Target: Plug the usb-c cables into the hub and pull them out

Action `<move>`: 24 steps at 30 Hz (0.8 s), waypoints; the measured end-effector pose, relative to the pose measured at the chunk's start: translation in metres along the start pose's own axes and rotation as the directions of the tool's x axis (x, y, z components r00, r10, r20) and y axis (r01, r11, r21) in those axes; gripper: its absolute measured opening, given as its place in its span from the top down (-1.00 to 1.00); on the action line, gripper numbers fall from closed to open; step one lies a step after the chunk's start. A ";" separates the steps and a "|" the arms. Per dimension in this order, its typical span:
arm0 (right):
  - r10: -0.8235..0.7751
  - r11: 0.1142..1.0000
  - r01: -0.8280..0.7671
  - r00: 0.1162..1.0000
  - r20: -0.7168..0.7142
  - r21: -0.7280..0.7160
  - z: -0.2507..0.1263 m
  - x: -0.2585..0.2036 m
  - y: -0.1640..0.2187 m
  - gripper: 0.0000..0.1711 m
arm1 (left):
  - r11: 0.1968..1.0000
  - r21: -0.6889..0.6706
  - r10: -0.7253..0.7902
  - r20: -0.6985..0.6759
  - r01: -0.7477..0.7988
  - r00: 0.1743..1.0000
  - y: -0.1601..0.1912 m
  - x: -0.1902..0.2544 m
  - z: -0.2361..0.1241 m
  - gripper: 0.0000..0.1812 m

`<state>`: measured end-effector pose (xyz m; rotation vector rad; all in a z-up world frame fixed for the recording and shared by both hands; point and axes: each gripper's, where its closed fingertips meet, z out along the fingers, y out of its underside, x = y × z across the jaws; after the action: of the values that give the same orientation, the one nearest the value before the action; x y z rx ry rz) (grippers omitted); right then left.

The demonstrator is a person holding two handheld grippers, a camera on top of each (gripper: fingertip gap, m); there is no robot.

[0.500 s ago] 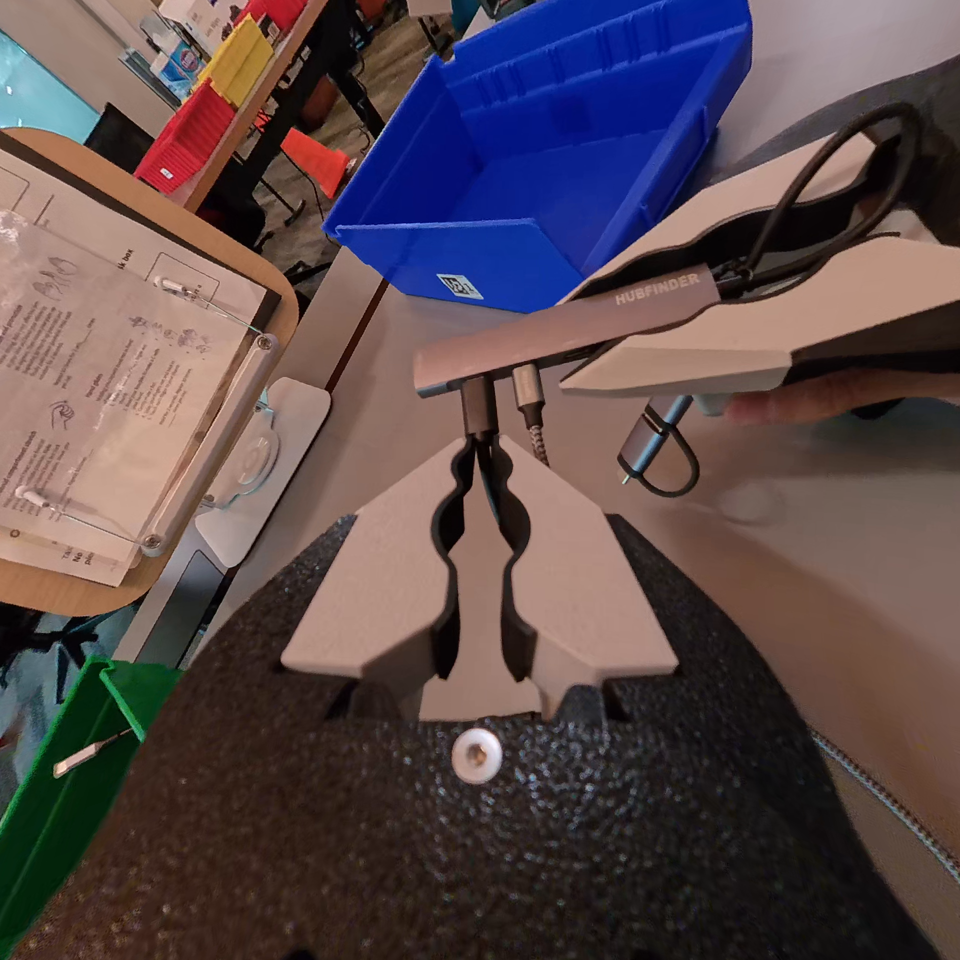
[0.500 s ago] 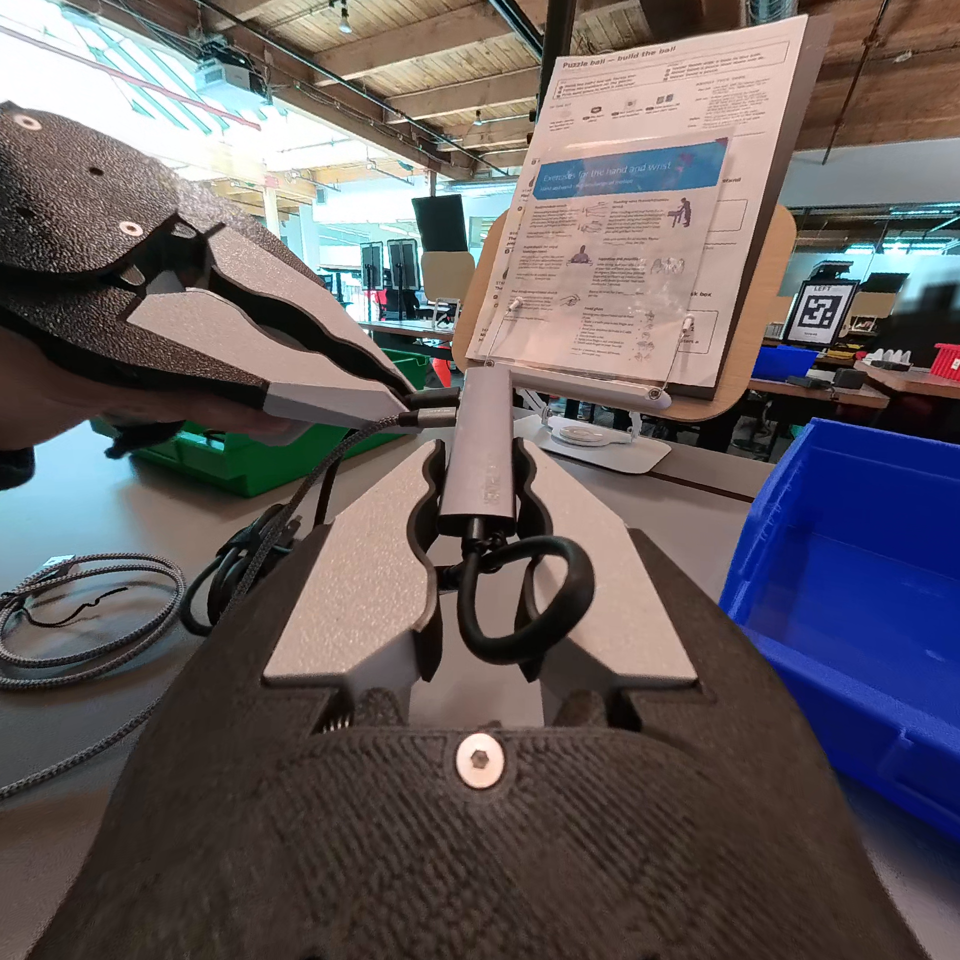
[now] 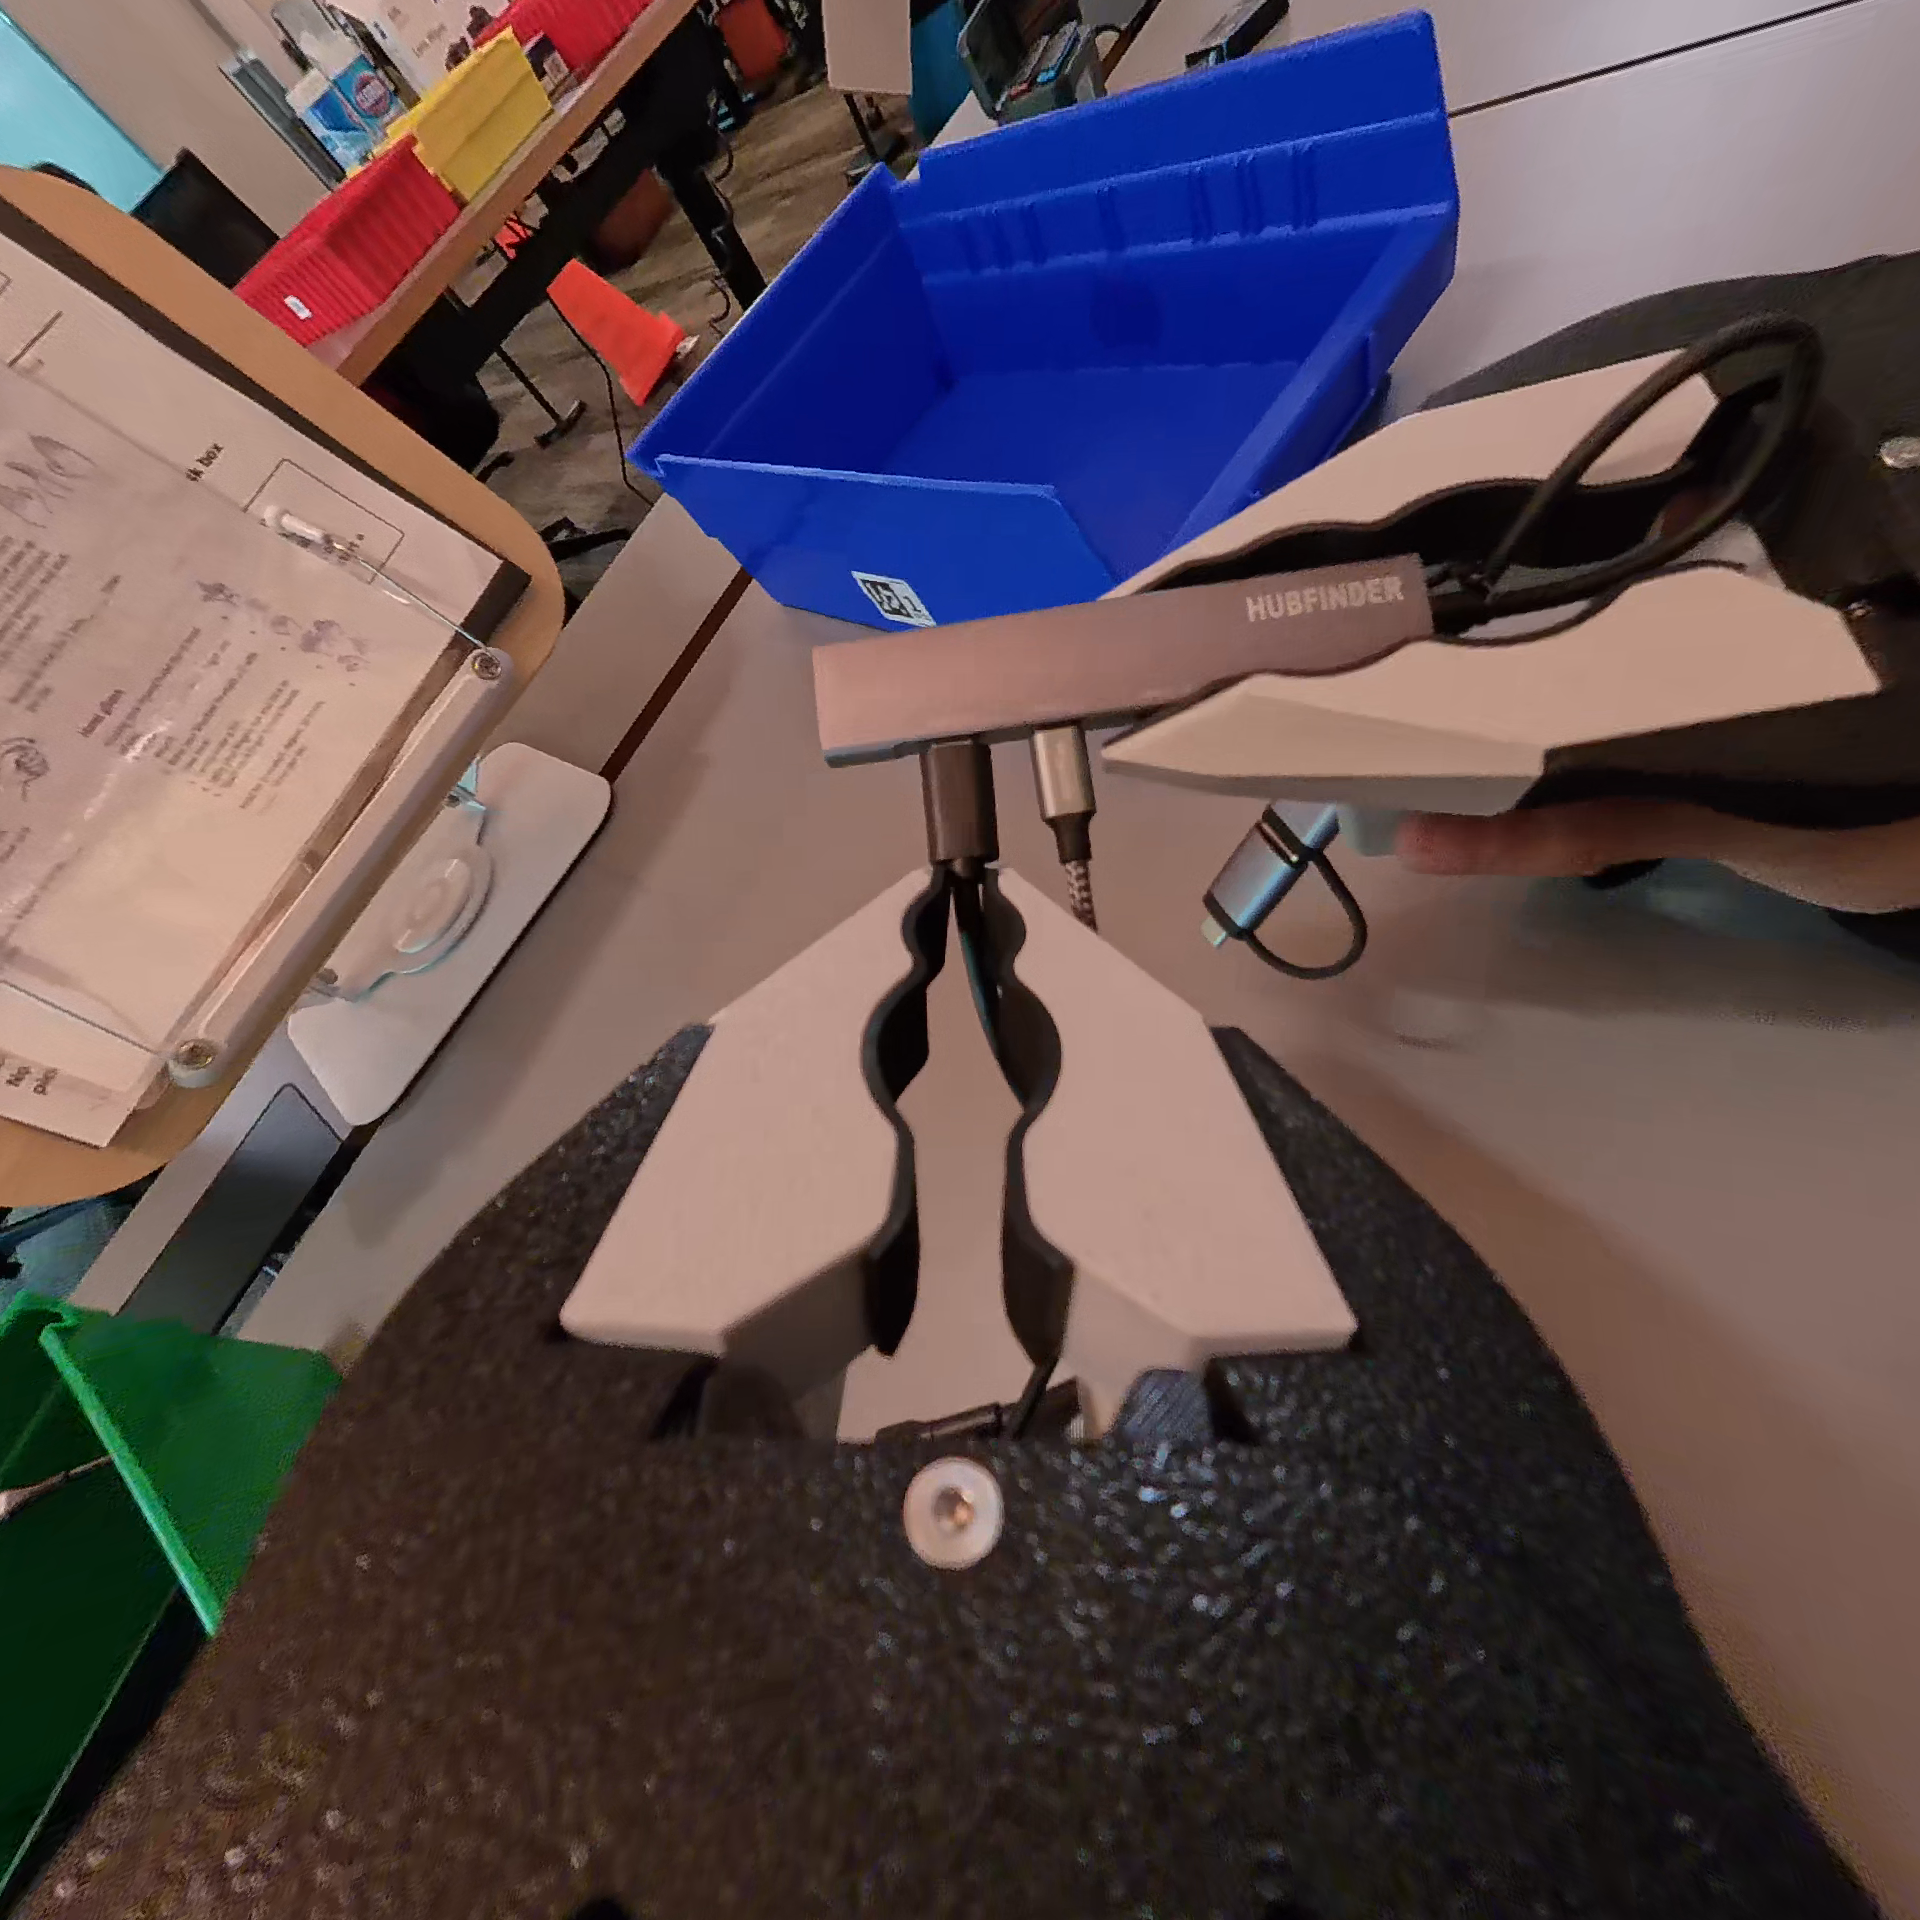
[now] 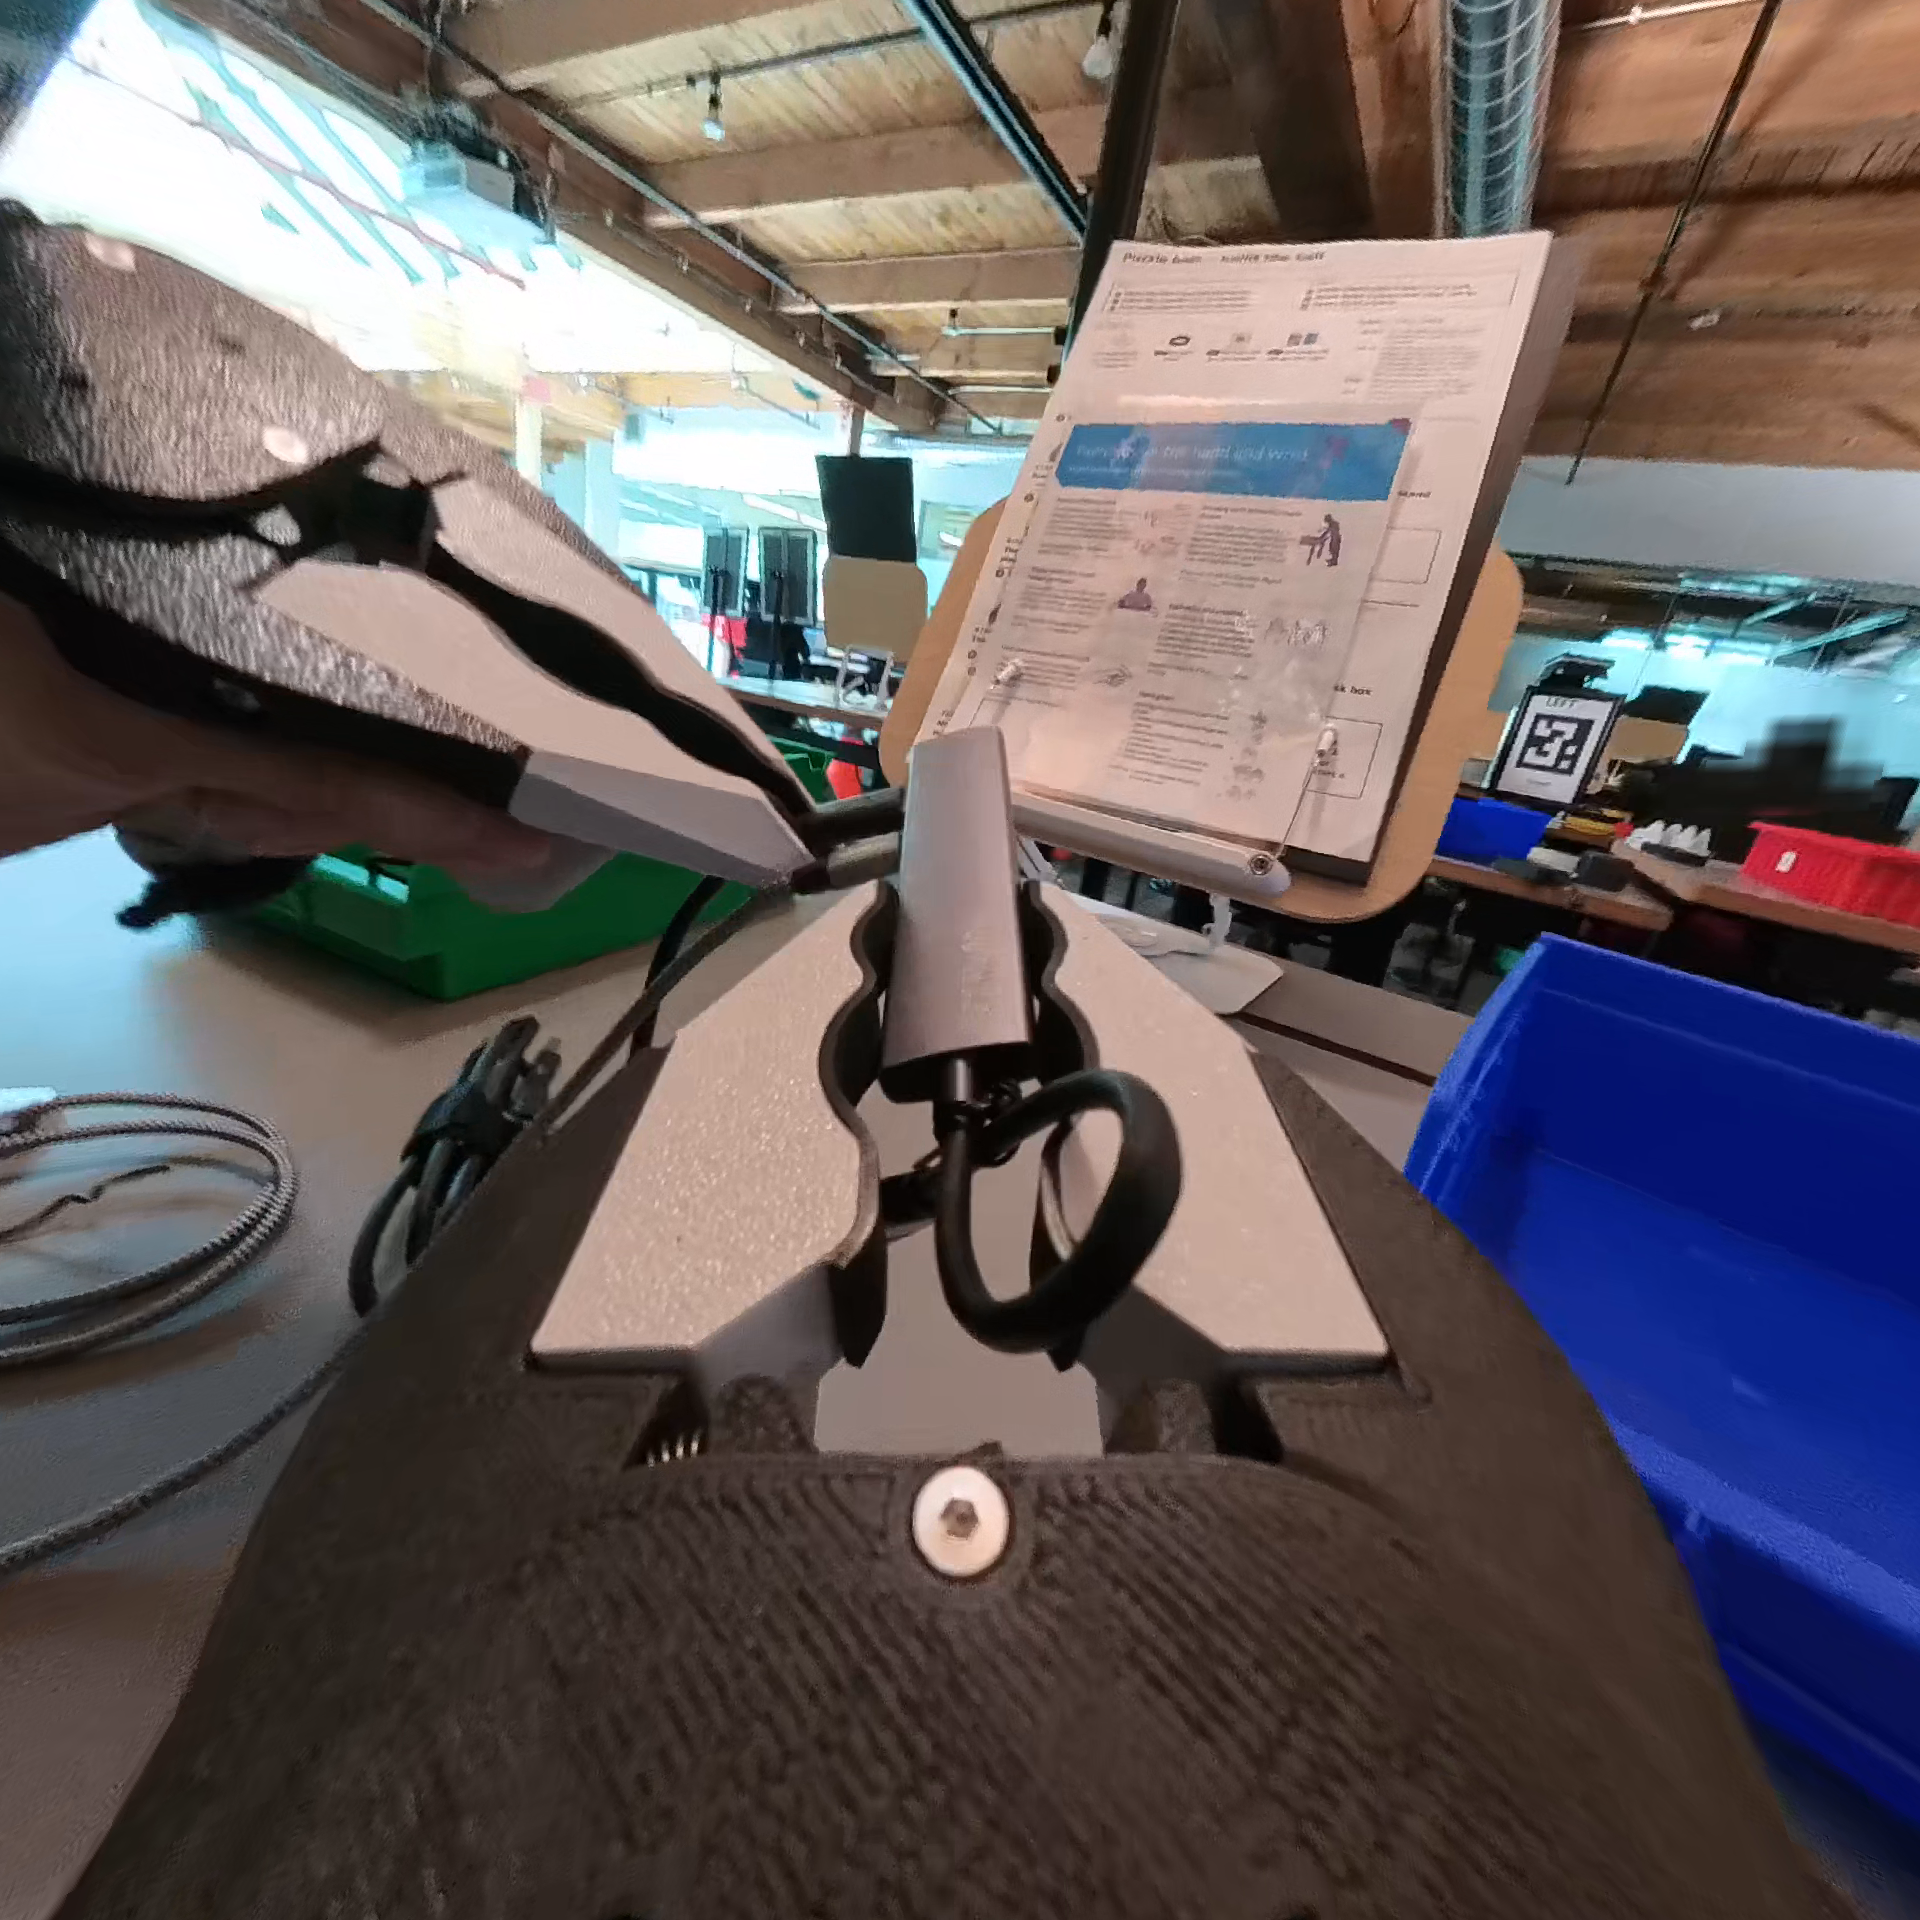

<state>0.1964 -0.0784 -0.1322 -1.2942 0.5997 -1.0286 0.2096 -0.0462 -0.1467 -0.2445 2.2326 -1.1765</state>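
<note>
While both plugs sit in the hub (image 3: pixel 1122 665), right tongs (image 4: pixel 961 914) clamp it, left tongs (image 3: pixel 961 883) pinch dark cable (image 3: pixel 971 987).

We're seeing the left gripper (image 3: pixel 961 883) easing back a touch along the dark cable (image 3: pixel 982 997): the dark plug (image 3: pixel 958 795), earlier nipped at its end by the tips, is now showing whole just above them. The hub (image 3: pixel 1039 686) is sitting slightly higher and more level in left wrist view. In right wrist view the left gripper is blurring

Grey hub (image 3: pixel 1122 665) — blue bin (image 3: pixel 1091 395), green bin (image 3: pixel 125 1455).
</note>
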 end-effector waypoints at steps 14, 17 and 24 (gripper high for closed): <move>-0.179 0.984 0.179 0.983 -0.044 -0.015 -0.017 0.029 -0.052 0.74 | 0.955 0.102 -0.292 0.147 0.280 0.945 0.076 -0.051 -0.086 0.62; -0.174 0.984 0.175 0.982 -0.070 0.021 -0.027 0.040 -0.091 0.74 | 0.894 0.165 -0.431 0.072 0.416 0.899 0.102 -0.054 -0.100 0.61; -0.279 0.959 0.282 0.953 -0.118 0.010 -0.022 0.093 -0.204 0.74 | 0.858 0.276 -0.428 -0.082 0.433 0.900 0.111 -0.034 -0.103 0.59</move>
<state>0.1637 -0.1609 0.0746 -1.3274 0.4955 -1.3488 0.1897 0.1044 -0.1770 -0.6431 2.0404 -1.7277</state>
